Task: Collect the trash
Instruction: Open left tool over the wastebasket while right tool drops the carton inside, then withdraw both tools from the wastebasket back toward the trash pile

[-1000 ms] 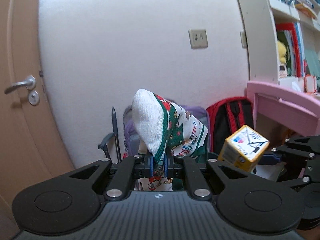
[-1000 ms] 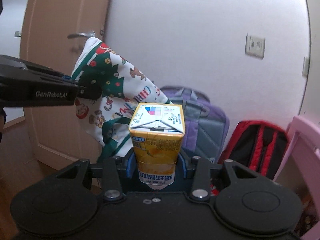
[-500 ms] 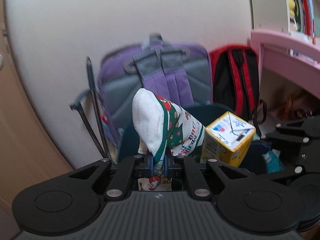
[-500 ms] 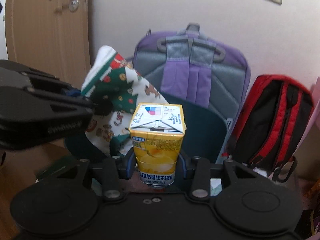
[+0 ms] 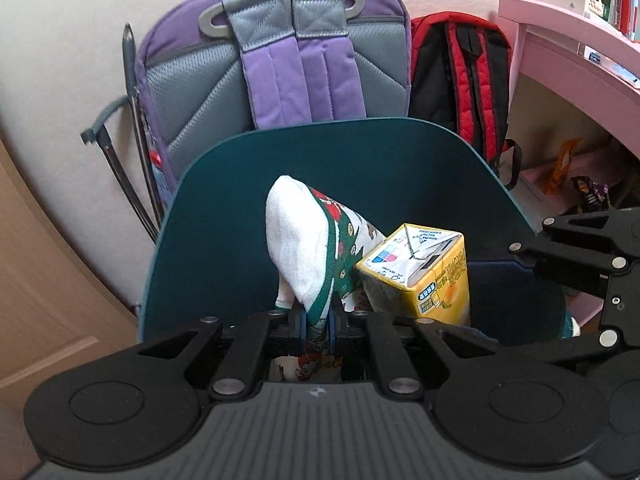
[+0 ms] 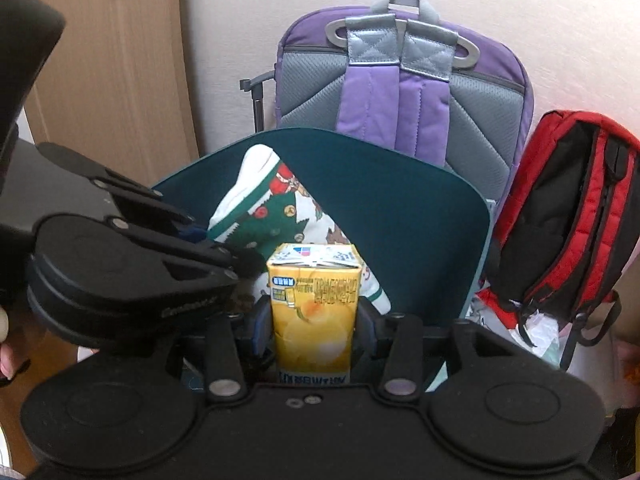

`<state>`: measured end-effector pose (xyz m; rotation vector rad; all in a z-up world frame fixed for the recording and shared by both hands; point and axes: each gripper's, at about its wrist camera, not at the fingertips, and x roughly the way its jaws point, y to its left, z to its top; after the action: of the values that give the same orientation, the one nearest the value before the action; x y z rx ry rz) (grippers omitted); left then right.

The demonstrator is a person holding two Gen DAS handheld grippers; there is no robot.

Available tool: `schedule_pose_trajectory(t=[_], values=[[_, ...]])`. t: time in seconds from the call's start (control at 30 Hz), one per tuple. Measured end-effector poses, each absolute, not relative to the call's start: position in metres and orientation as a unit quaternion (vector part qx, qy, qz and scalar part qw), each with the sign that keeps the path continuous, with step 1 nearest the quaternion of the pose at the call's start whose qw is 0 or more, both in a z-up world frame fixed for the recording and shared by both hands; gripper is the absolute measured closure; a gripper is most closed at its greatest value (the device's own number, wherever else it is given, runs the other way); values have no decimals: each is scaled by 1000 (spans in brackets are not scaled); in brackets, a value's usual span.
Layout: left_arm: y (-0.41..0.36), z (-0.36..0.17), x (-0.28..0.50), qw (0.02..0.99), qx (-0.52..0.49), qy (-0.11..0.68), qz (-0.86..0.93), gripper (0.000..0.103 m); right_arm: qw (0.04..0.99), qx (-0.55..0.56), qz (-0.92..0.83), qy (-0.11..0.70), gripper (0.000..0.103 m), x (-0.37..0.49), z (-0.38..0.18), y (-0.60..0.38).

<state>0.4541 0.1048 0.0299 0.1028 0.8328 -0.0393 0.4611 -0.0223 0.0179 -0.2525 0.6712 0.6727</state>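
Observation:
My left gripper (image 5: 318, 320) is shut on a white cloth with a green and red Christmas print (image 5: 300, 248), which stands up from the pads over the dark teal bin (image 5: 360, 160). A yellow juice carton (image 6: 314, 304) stands between the right gripper's (image 6: 314, 320) jaws, which are opening. Small gaps show beside the carton, and its lower part is blurred. In the right wrist view the left gripper (image 6: 224, 248) and the cloth (image 6: 276, 208) sit just left of the carton, inside the bin's (image 6: 400, 184) tall back wall. The left wrist view shows the carton (image 5: 424, 272) touching the cloth.
A purple and grey backpack (image 5: 296, 60) leans on the wall behind the bin, with a red and black backpack (image 5: 460, 80) to its right. A pink desk (image 5: 580, 52) stands at the far right and a wooden door (image 6: 108, 60) at the left. Folded dark poles (image 5: 132, 120) lean beside the purple backpack.
Both grippers have come down and tipped forward, from facing the wall to hanging over the teal bin. The right jaws have widened and the carton sits lower between them.

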Motion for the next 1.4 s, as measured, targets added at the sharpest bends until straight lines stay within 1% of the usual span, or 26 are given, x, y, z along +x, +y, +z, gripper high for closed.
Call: schedule_pose_trajectory(t=[0.07,0.13,0.2,0.3,0.33,0.4,0.47,0.6,0.7,0.87,0.97,1.17,1.3,1.4], values=[[105,29,455,912,47,406,-16,92,882,-122,322,322,58,463,18,-22],[107,28,455,911,37,411,-11,88,884,-124,318,320,58,462,18,-23],[108,29,456,910,29,414,-8,76,885,-123,316,320,58,459,19,-25],[107,32,450,913,28,407,-3,63,887,-119,312,318,59,455,21,-30],[107,34,448,915,28,403,-1,61,888,-118,312,318,59,453,23,-32],[107,39,443,917,23,398,4,48,888,-116,311,318,58,450,25,-35],[108,46,436,921,18,390,6,41,890,-113,309,317,57,446,29,-38],[109,60,423,925,19,380,12,39,895,-102,311,303,55,434,40,-47],[110,71,410,928,12,373,18,33,901,-94,308,291,55,423,52,-52],[110,90,380,933,6,358,20,33,906,-92,305,279,54,399,74,-62],[106,102,361,937,13,348,23,29,910,-95,300,270,53,383,86,-73],[97,126,323,945,10,328,19,28,915,-87,297,259,52,352,105,-95],[89,139,297,950,7,313,15,21,917,-73,299,253,52,330,115,-108],[84,145,280,952,0,307,9,21,917,-67,304,248,51,314,121,-117]])
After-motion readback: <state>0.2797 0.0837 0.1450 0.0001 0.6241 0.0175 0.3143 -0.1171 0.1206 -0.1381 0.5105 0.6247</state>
